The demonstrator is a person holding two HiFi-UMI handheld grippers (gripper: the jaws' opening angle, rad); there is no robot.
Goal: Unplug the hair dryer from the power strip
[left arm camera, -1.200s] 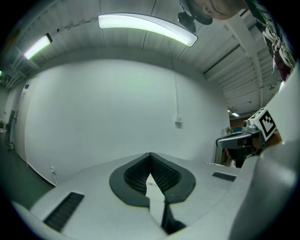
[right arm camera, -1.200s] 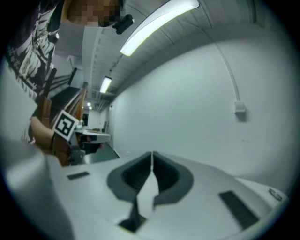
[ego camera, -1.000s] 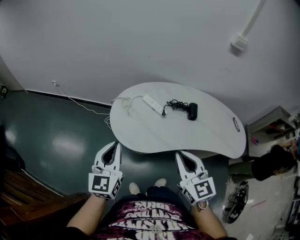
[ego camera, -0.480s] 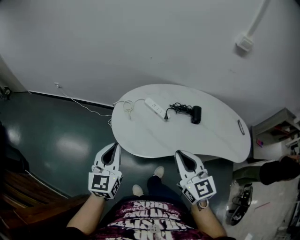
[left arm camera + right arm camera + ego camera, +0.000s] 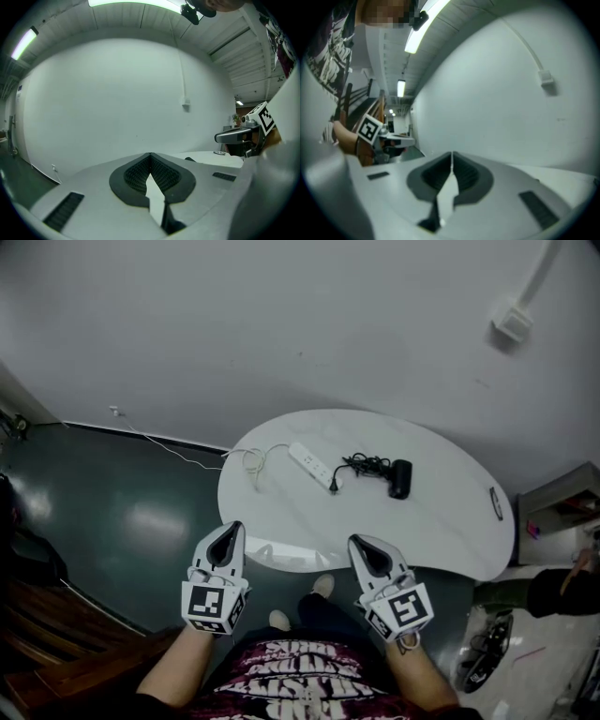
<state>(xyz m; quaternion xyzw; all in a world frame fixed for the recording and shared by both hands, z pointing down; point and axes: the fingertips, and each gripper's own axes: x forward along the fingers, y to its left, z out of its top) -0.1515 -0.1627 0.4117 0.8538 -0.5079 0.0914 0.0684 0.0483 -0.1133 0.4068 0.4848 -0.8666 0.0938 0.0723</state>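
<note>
I am holding both grippers low in front of me at the near edge of the bench (image 5: 441, 521), and neither one is carrying anything.

The left gripper (image 5: 232, 529) has its jaws sitting together with the tips meeting. In the left gripper view, the left gripper (image 5: 150, 155) is showing its pads closing to a point with nothing between them. The right gripper (image 5: 357, 543) is in the same state. In its own view the right gripper (image 5: 452, 154) is showing jaws pressed together and empty.

The power strip (image 5: 310, 465) is lying at a slant on the far-left part of the white oval bench. The black hair dryer (image 5: 401, 478) is lying to its right, near the middle. Its black cord (image 5: 361, 465) is bunching up between the two. The plug (image 5: 332, 487) is sitting at the strip's nearer end and looks seated in it.

Both things are lying well beyond the jaw tips, and nothing is touching them. In the head view, the strip is falling between the lines of the two grippers. The dryer is lying beyond the right gripper and a little to its right.

The strip's white lead (image 5: 253, 457) is curling off the bench's left edge and trailing over the dark floor (image 5: 122, 512) toward the wall.
</note>
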